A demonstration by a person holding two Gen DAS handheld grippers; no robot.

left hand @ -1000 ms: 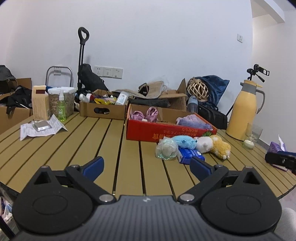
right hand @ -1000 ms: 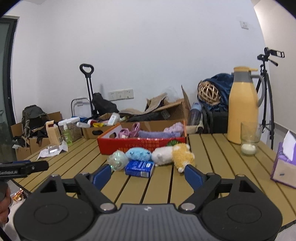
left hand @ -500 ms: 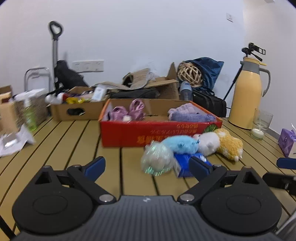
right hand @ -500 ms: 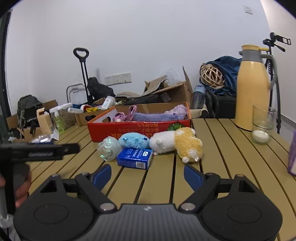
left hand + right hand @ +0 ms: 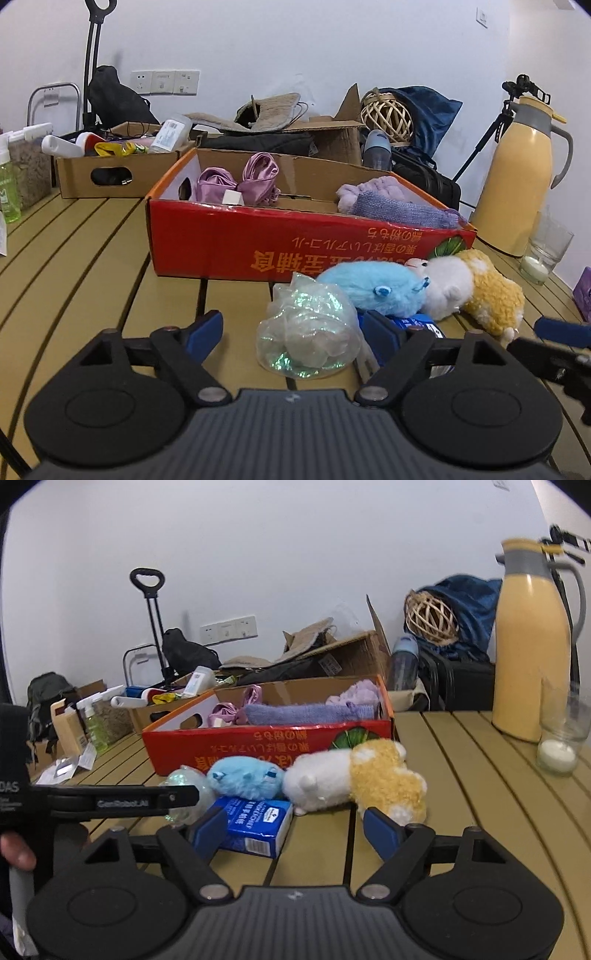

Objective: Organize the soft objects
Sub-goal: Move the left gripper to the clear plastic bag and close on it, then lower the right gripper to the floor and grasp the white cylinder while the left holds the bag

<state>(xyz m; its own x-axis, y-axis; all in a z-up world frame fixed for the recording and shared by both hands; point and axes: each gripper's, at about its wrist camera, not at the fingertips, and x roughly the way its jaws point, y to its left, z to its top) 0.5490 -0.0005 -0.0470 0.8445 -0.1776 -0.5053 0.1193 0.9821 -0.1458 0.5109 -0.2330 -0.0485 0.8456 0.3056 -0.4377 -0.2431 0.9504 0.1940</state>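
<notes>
Approach step. My left gripper (image 5: 291,332) jaws just been closing, iridescent pouch (image 5: 308,339) between, lower centre of frame, not yet pinched. Right gripper (image 5: 295,829) also narrowing, empty, below white-yellow plush (image 5: 354,779). Next, I judge: pinch pouch, carry to red box (image 5: 306,243).

Left gripper (image 5: 293,330) low, angled down, jaws apart and just been closing; pads pressing on nothing; right gripper (image 5: 295,827) likewise angled down, jaws apart, just been narrowing, pads (image 5: 380,832) clear of contact; a person's hand (image 5: 16,851) grips the left tool's handle.
</notes>
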